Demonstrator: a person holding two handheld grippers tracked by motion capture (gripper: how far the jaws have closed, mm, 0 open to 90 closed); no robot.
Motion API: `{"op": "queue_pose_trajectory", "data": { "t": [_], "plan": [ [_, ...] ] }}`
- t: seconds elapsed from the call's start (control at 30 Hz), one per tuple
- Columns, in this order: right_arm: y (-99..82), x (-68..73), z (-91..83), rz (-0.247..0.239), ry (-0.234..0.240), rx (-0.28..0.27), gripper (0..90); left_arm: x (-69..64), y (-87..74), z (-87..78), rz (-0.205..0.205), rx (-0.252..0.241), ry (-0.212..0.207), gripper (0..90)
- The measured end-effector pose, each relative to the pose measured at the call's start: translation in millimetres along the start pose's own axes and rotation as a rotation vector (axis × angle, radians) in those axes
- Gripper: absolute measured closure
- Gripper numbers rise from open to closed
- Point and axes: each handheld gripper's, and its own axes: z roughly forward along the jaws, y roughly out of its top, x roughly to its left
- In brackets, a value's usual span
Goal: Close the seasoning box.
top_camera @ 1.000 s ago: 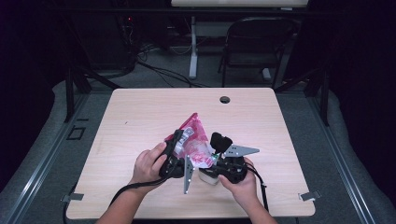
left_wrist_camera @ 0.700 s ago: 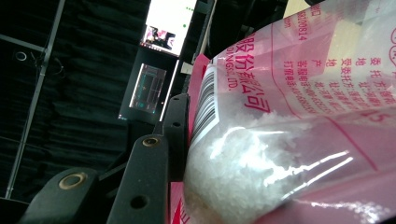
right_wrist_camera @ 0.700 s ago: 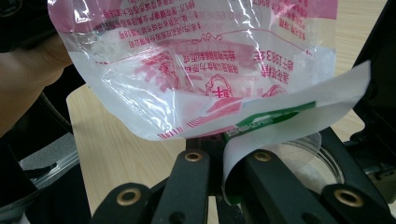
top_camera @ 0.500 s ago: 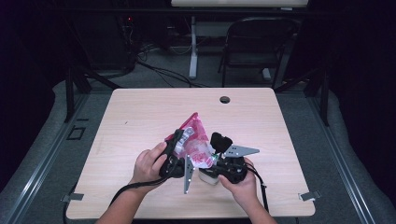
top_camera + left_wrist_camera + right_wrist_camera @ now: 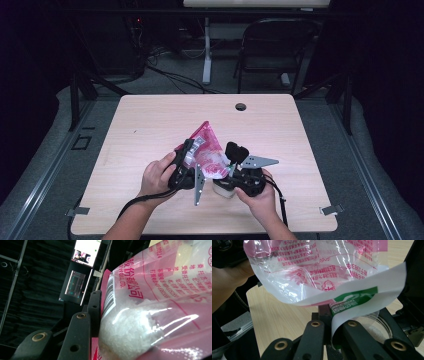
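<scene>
In the right gripper view, bottom centre, the right gripper (image 5: 332, 327) has its jaws together, clamped on the rim of a white paper cup (image 5: 362, 302) w/ a green label. Just above the cup, upper centre of frame, hangs the pink-printed clear plastic bag (image 5: 312, 267).

Left gripper view: the left gripper (image 5: 100, 322) is clamped on the bag (image 5: 150, 315), one black jaw pressed against its side at centre-left; the other jaw is hidden behind the bag. White crystals fill the bag's lower part, barcode beside the jaw.

High view, lower centre: both hands meet over the wooden table (image 5: 150, 125), the bag tilted between the grippers and above the cup. Farther up, a round hole (image 5: 240, 106) in the table top; beyond it, upper right, a black chair (image 5: 280, 45).
</scene>
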Motion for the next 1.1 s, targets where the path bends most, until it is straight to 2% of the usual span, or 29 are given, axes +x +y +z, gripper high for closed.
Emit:
{"op": "queue_pose_trajectory", "data": {
  "t": [0.23, 0.43, 0.47, 0.6, 0.8, 0.87, 1.1],
  "plan": [
    [0.5, 0.1, -1.2, 0.002, 0.0, -0.005, 90.0, -1.3, -3.7, 1.7, -0.031, 0.005, -0.015, 68.6],
    [0.7, 0.0, -2.7, 0.005, -0.003, -0.009, 90.0, -1.5, -4.4, 1.9, -0.033, 0.008, -0.02, 68.8],
    [0.7, 0.1, -2.7, 0.003, -0.005, -0.006, 90.0, -0.8, -4.7, 1.6, -0.023, 0.012, -0.02, 68.8],
    [0.7, 0.3, -2.5, 0.0, -0.005, -0.004, 90.0, -2.4, -6.7, 1.8, -0.042, 0.02, -0.029, 68.9],
    [0.7, 0.0, -2.0, 0.0, -0.004, -0.002, 90.0, -2.9, -8.0, 2.4, -0.033, 0.021, -0.032, 69.1],
    [0.5, 0.0, -1.5, 0.003, -0.005, -0.002, 90.0, -4.1, -9.0, 2.4, -0.049, 0.028, -0.044, 69.2],
    [1.5, -0.7, -1.5, -0.004, -0.005, 0.002, 90.0, -5.1, -12.5, 3.3, -0.06, 0.038, -0.054, 69.5]
  ]
}}
